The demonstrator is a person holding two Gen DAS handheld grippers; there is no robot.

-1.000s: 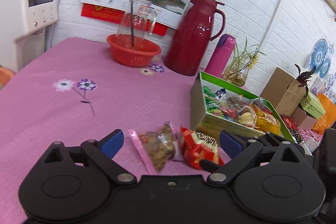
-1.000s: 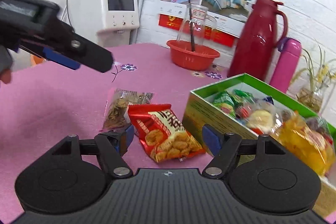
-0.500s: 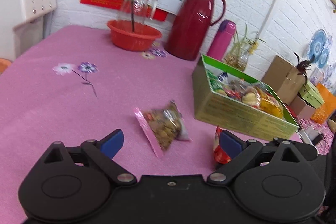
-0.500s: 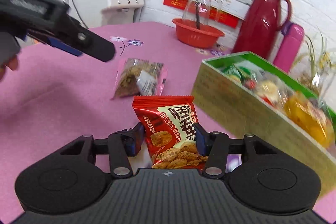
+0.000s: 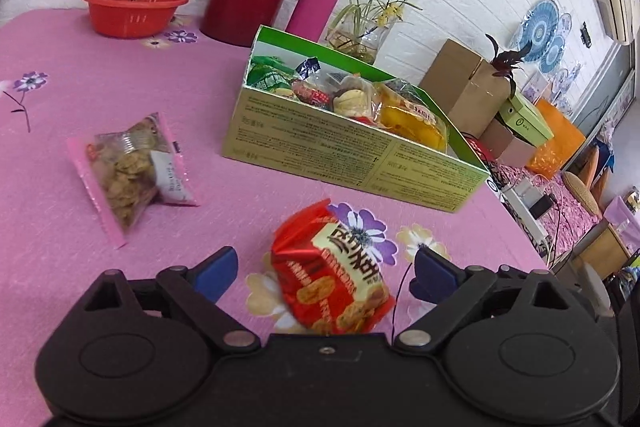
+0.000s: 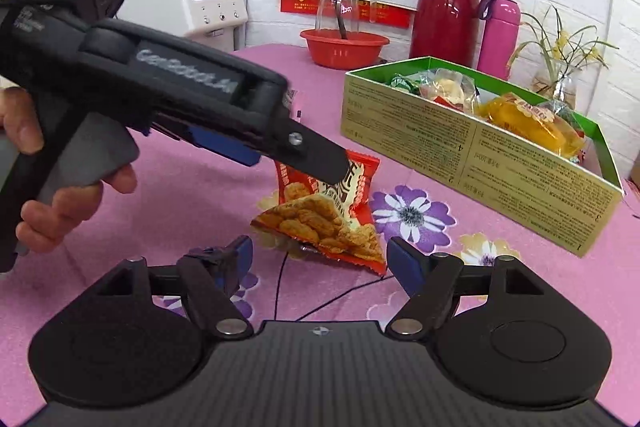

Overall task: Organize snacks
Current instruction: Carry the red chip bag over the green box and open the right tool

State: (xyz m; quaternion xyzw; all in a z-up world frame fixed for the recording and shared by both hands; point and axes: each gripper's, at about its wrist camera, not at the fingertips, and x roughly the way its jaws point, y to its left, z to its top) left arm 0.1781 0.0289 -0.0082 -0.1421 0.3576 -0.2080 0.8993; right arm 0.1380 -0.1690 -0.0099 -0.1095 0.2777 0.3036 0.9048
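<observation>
right tongs (image 6: pixel 320 257) now gape, red snack packet (image 6: pixel 324 211) released; left tongs (image 5: pixel 324 273) open astride it, ready to box it.

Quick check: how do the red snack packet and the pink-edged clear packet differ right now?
The red snack packet is opaque with printed lettering; the pink-edged clear packet shows its brown contents. The red one sits between the open fingers of the left gripper; the clear one lies apart. Both are outside the green box.
</observation>
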